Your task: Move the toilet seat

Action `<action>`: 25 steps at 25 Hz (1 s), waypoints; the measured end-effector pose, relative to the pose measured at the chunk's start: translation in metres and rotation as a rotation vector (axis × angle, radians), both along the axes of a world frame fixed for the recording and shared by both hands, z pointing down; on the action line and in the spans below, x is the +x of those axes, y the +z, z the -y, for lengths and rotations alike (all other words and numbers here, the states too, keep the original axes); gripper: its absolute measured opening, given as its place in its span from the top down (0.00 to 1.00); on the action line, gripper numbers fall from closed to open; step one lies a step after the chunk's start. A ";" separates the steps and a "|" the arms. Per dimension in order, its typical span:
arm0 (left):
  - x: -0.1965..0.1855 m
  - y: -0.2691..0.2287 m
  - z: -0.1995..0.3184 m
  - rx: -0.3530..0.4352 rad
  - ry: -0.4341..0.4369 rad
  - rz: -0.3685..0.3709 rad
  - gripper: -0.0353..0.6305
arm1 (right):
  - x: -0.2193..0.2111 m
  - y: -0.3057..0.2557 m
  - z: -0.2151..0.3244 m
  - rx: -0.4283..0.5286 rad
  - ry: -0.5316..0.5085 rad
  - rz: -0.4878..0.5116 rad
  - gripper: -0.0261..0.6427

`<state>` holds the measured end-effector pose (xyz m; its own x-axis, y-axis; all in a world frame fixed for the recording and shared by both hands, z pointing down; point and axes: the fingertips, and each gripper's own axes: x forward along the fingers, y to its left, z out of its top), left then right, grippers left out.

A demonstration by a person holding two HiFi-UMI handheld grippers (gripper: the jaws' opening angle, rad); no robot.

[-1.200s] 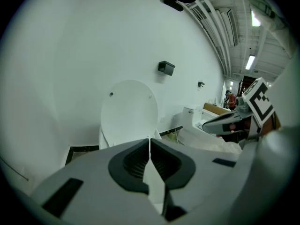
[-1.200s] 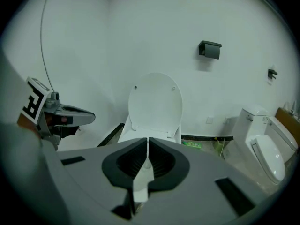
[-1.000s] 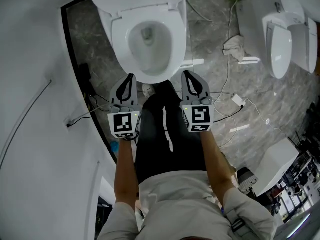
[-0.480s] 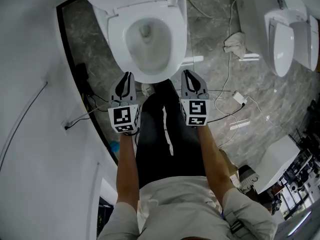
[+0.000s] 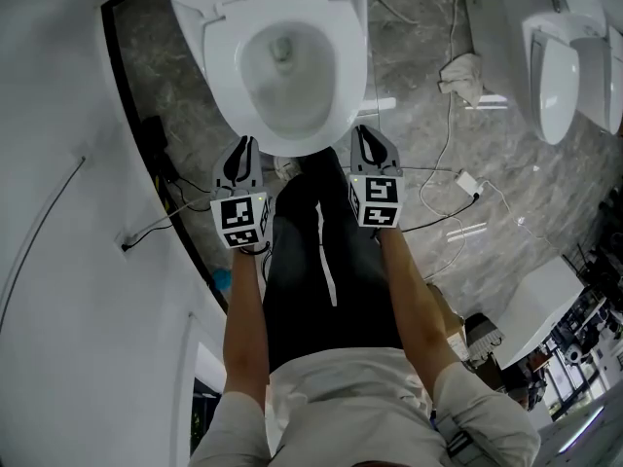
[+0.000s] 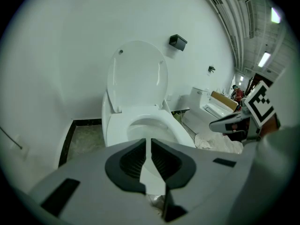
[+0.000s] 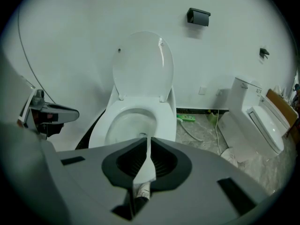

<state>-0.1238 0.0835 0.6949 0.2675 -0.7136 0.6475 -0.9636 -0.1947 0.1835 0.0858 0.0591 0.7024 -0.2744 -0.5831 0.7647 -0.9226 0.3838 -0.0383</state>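
Observation:
A white toilet (image 5: 343, 86) stands ahead of me, its lid (image 7: 143, 64) upright against the wall. The seat ring (image 5: 226, 76) appears to lie flat round the bowl opening. My left gripper (image 5: 242, 149) is just off the front left of the rim, shut with nothing between its jaws. My right gripper (image 5: 367, 139) is at the front right, also shut and empty. Neither touches the toilet. In the left gripper view the closed jaws (image 6: 149, 142) point at the bowl's front, and the lid (image 6: 137, 74) rises behind. The right gripper's jaws (image 7: 148, 142) point likewise.
A second toilet (image 5: 560, 66) stands at the right. Cables, a power adapter (image 5: 462, 181) and a crumpled cloth (image 5: 458, 71) lie on the grey stone floor. A curved white wall (image 5: 58, 212) closes the left side. The person's dark-trousered leg (image 5: 321, 261) is between the grippers.
Both grippers have sunk together towards the front of the bowl, one at each side, and stayed shut. The toilet sits a little higher in the head view.

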 end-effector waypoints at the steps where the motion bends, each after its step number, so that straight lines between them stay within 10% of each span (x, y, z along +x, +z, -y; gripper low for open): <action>1: 0.000 0.005 -0.001 -0.010 0.000 0.001 0.91 | -0.001 0.006 -0.001 -0.009 0.001 -0.001 0.92; 25: -0.003 0.112 -0.029 -0.260 -0.074 -0.055 0.60 | 0.001 0.101 -0.022 -0.198 0.058 -0.015 0.68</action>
